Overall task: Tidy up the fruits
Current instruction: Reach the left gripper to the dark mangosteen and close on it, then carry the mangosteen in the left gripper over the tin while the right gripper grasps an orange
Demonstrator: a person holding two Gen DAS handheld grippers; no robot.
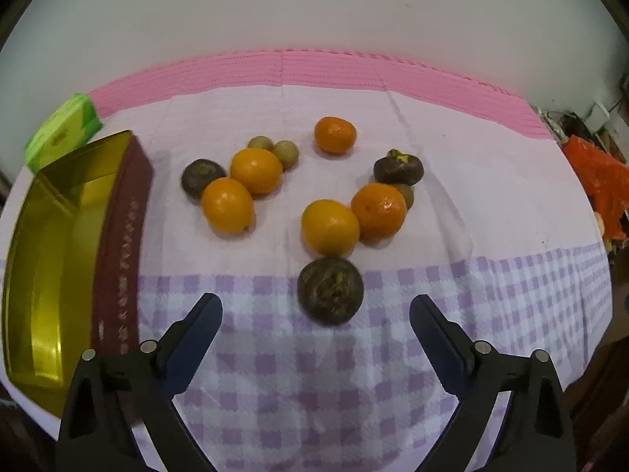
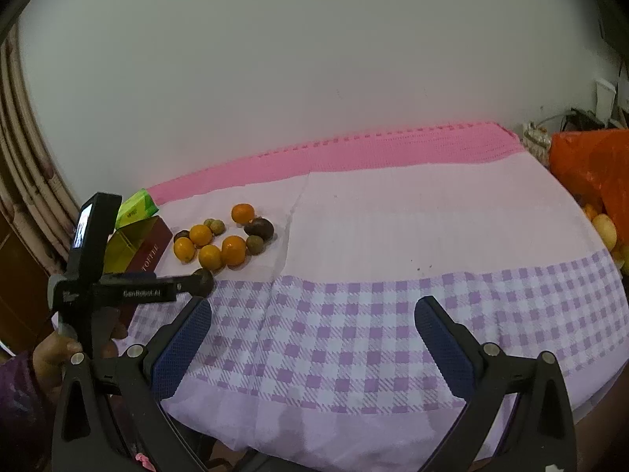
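Presently catalogued: left claw [image 1: 316, 306] agape before nearest mangosteen [image 1: 330, 290]; right claw [image 2: 313, 316] agape, empty. Fruit best straddled centrally, clear of touching orange [image 1: 329, 227].

Two wrist fisheyes, both looking forward and down over the table.

Your left wrist view sits close above the fruit pile [image 1: 314, 196], facing the white wall [image 1: 314, 11]. Your right wrist view stands farther off to the right, seeing the same fruit pile [image 2: 224, 242], gold tin [image 2: 131, 244] and left gripper [image 2: 198, 283] small at its left.
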